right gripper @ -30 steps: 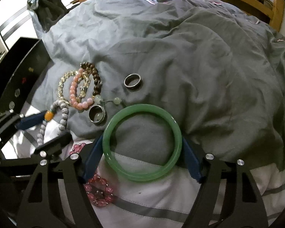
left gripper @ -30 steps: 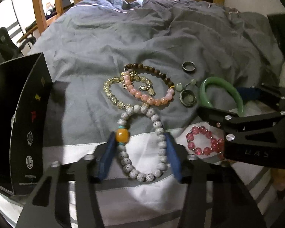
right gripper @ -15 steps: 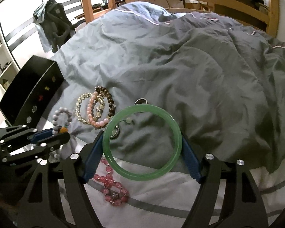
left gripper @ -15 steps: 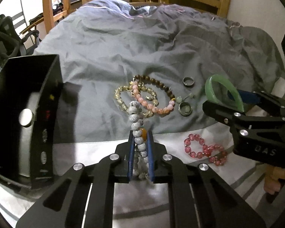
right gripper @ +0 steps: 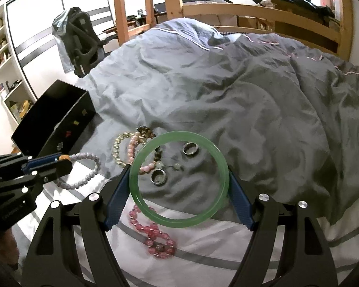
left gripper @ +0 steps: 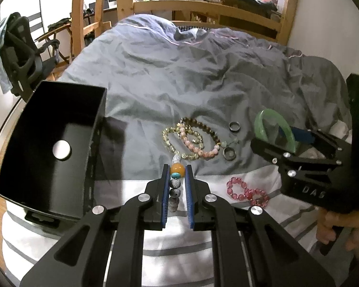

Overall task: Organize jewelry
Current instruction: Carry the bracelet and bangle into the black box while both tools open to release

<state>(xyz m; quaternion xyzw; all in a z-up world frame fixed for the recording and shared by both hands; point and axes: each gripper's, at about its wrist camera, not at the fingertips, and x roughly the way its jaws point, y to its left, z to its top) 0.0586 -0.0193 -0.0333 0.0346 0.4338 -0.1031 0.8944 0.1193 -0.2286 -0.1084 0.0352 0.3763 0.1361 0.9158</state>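
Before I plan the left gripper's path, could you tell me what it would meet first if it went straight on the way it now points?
Probably the yellow bead bracelet, lying just beyond the left gripper; depth is unclear.

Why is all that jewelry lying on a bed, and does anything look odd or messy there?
Mildly messy: the yellow, pink and brown bead bracelets lie overlapped in one heap on the duvet, and the red bracelet is twisted into a figure-eight. The black box holds no jewelry that I can see. Nothing looks broken.
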